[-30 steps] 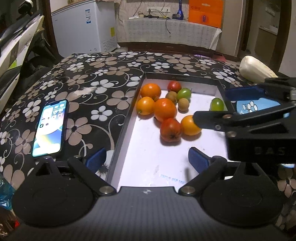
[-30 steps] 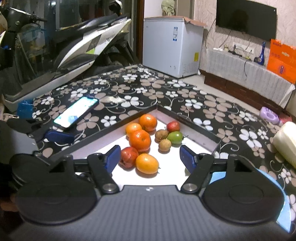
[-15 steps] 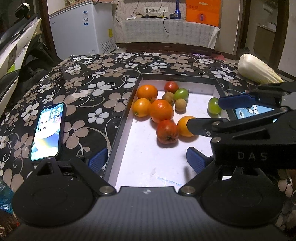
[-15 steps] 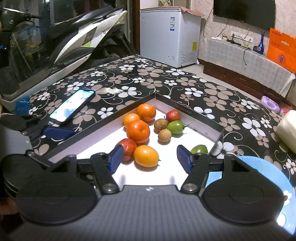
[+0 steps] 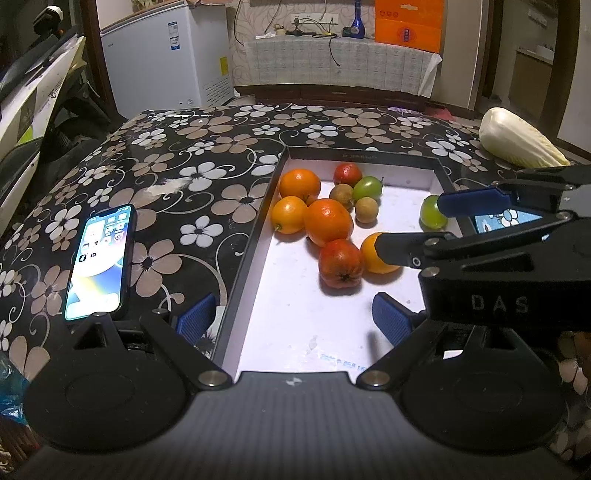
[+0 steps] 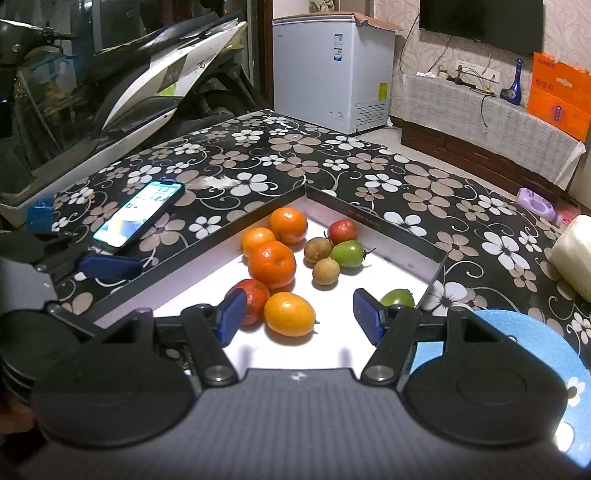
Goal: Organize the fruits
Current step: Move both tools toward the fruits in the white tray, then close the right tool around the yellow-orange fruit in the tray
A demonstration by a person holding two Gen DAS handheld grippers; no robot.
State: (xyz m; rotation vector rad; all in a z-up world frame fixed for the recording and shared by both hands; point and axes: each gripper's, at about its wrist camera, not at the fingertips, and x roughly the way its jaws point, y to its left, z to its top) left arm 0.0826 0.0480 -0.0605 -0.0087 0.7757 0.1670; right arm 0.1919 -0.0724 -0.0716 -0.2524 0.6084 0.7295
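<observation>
Orange oval fruit (image 6: pixel 290 314) lying in white-floored tray (image 6: pixel 388 266), glossy, long axis crosswise, stem nub pointing right, sitting between right gripper (image 6: pixel 299 319) pads, jaws just narrowing without touching, left gripper (image 5: pixel 295 321) gaping wide, empty.

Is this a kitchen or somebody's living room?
Probably a lived-in room at home, partly used for storage: a chest freezer and a parked scooter stand by a wall-mounted TV, and fruit sits in a tray on a flowered table.
</observation>
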